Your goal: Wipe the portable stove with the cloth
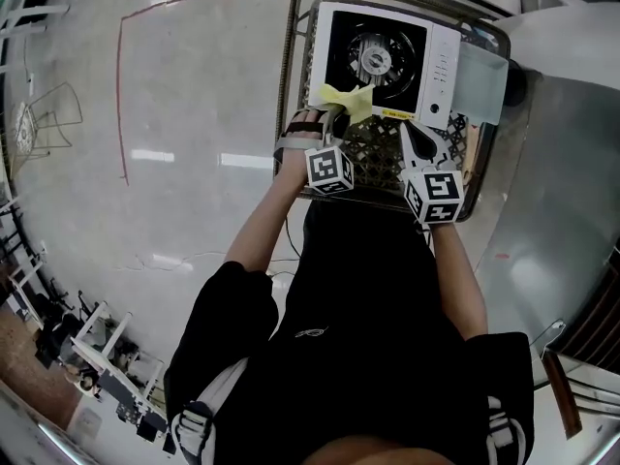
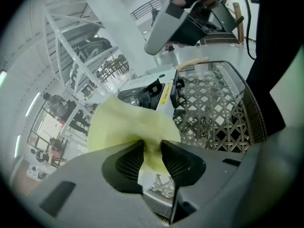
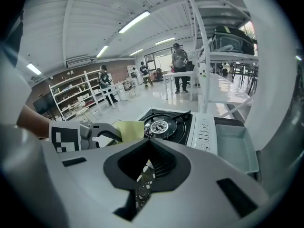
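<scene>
Woven table (image 1: 383, 158): portable stove (image 1: 387, 61) at far edge | cloth (image 2: 128, 127) pinched in left gripper (image 2: 152, 152), over the stove's near-left corner | right gripper (image 3: 145, 167) clenched, empty | cloth judged light, limp (bunches readily); hold at its gathered fold.

Stove top: the burner (image 1: 373, 59) sits raised in the middle of the portable stove (image 1: 441, 66); you have flat room around it.
Right side: the pale tray (image 1: 481, 83) just beside the stove blocks you.
Near side: bare wicker table (image 1: 373, 158) gives you free passage.
</scene>
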{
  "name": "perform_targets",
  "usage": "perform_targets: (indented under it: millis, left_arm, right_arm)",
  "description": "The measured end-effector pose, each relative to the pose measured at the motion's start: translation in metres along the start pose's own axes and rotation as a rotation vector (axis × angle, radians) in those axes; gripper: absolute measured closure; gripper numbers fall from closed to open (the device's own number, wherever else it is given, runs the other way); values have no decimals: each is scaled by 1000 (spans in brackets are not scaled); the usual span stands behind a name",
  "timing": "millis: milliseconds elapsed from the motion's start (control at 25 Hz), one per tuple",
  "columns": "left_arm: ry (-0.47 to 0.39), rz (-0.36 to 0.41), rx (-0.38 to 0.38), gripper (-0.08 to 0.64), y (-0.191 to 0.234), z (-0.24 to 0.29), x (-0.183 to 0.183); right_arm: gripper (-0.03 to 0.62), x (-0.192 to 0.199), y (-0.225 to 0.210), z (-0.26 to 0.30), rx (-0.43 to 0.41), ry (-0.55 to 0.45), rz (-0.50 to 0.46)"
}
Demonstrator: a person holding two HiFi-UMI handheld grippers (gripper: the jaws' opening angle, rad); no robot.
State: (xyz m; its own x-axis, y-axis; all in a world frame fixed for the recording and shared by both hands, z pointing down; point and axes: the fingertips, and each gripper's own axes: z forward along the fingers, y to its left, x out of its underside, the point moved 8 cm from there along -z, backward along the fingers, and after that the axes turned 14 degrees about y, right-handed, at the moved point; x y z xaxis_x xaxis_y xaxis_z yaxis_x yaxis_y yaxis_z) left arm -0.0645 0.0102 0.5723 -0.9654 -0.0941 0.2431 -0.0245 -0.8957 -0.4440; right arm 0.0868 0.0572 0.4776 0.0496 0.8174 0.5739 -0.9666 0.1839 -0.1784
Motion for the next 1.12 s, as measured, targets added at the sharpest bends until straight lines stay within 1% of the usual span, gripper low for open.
perform_targets:
  millis: [200, 440, 1120]
  left_arm:
    - [20, 39, 10, 429, 0, 4, -10]
    - [25, 60, 18, 430, -1, 7, -19]
    - [-5, 118, 40, 430, -10, 9, -52]
  right_arm:
    - [586, 3, -8, -4, 9, -5, 18]
    - [586, 7, -17, -8, 18, -13, 37]
    - [586, 22, -35, -20, 63, -11, 99]
